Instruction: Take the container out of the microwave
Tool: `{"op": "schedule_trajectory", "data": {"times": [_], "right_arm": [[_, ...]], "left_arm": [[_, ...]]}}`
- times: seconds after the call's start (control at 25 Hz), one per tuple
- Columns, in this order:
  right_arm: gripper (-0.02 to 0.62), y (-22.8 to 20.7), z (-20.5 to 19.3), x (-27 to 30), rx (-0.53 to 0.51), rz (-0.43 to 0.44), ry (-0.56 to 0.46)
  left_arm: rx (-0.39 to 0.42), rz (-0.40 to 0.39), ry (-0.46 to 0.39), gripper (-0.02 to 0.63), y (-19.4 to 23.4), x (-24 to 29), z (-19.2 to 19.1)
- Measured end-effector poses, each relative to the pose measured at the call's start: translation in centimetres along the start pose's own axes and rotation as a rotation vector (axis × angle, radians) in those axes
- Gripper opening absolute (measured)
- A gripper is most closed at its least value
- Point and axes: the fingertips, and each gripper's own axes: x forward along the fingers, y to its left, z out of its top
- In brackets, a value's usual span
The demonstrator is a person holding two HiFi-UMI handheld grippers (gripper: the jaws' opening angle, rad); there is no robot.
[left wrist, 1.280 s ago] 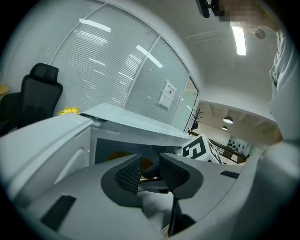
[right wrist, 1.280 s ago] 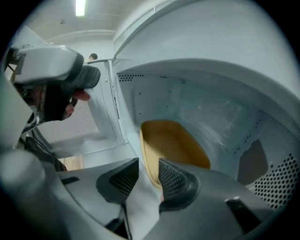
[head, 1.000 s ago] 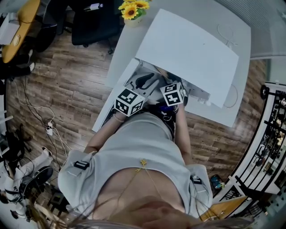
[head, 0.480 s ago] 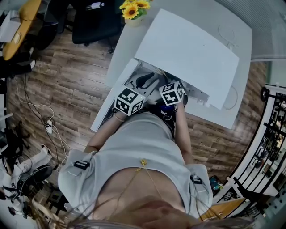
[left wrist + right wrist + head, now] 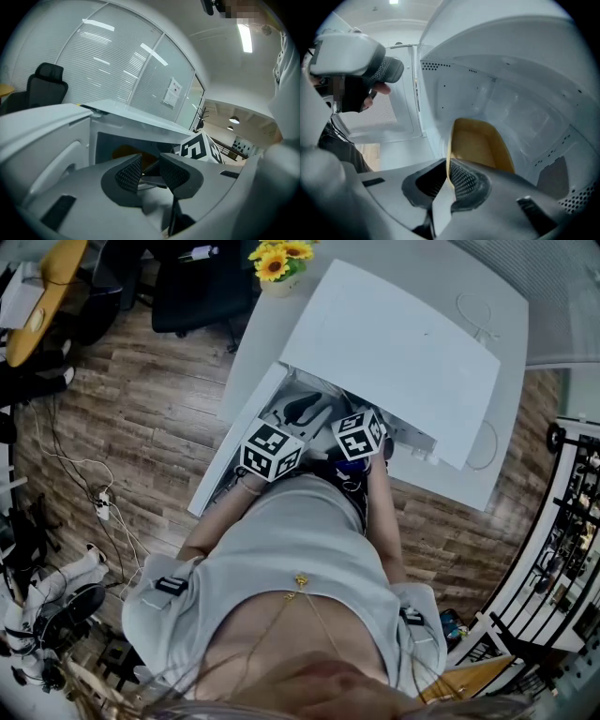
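Head view, from the left: the door hangs open, and both grippers reach past it into the microwave, with little more than their marker cubes showing.

The left gripper hovers at the mouth of the cavity. Its jaws stand a narrow gap apart with nothing between the pads. Past them its view shows the orange container inside, and the right gripper's cube off to the right.

The right gripper is where the change is. Its jaws have just been closing, and its own view shows them narrowed onto the near wall of the container, one pad inside the rim and one outside, with the thin wall pinched between them. The container is inside the cavity, and none of it has crossed the opening yet.

As I read it, the grasp is now made, so the reach is over and the pull-out comes next. The hold is on one thin edge only, so the container may tip or swing as it lifts. A slow, level draw toward the person seems called for, clear of the door and the left gripper.
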Motion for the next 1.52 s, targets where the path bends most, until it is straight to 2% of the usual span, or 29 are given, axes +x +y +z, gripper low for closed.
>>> {"op": "schedule_trajectory", "data": {"times": [1.52], "right_arm": [[0.032,-0.8,-1.1,-0.6,-0.023,0.000,0.005]], "left_arm": [[0.000,0.017,0.007,0.118,-0.7,0.9,-0.3]]}}
